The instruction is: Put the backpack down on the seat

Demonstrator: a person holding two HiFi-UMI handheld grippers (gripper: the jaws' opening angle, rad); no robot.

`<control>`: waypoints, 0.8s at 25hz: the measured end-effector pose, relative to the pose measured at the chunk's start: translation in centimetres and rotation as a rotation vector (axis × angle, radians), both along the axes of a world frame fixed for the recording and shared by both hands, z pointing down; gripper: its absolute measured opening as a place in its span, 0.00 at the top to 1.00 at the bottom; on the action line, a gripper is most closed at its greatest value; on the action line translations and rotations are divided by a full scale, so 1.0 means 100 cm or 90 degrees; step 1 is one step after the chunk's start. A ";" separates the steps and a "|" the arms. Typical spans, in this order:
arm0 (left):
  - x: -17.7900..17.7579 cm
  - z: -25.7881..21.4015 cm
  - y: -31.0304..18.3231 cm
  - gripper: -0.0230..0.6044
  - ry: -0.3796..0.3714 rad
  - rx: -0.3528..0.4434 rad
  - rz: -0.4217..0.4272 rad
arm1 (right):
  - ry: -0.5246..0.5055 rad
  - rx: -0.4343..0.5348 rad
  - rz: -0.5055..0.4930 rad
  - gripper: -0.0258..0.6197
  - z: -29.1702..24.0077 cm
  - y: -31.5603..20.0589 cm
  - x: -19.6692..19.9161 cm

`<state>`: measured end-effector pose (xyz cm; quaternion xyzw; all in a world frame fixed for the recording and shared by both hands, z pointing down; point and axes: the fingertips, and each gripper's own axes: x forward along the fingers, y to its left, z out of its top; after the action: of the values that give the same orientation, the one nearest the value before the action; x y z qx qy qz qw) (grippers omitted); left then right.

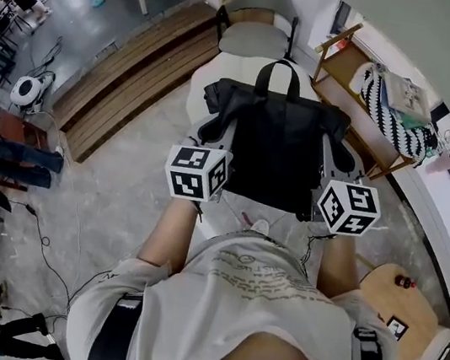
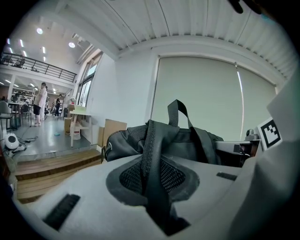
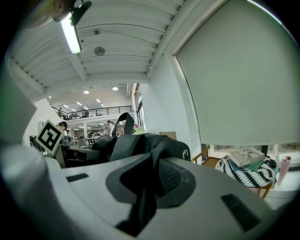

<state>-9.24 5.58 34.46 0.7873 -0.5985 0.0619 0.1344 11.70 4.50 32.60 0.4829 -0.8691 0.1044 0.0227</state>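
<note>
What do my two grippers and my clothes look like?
The left gripper and the right gripper are light grey plastic with broad, rounded fingers marked by dark slots. Each carries a white cube with black square markers. The person wears a pale printed T-shirt and black straps.

Backpack (image 1: 275, 145) of matt black cloth, its straps (image 2: 151, 159) coarse webbing.

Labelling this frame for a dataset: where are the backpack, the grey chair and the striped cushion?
backpack (image 1: 276, 154), head view, front panel.
grey chair (image 1: 253, 39), head view, seat pad.
striped cushion (image 1: 394, 126), head view, patterned side.
</note>
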 end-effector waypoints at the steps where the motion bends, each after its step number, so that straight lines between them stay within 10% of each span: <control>1: 0.002 0.001 -0.006 0.86 0.000 -0.001 -0.002 | 0.000 0.000 -0.003 0.89 0.001 -0.007 0.002; 20: 0.004 0.017 -0.056 0.86 0.011 -0.034 -0.047 | 0.006 -0.026 -0.068 0.89 0.014 -0.065 0.001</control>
<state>-8.84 -0.01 36.21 0.7613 -0.6242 0.0663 0.1625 11.75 -2.04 33.97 0.4355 -0.8913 0.1186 0.0423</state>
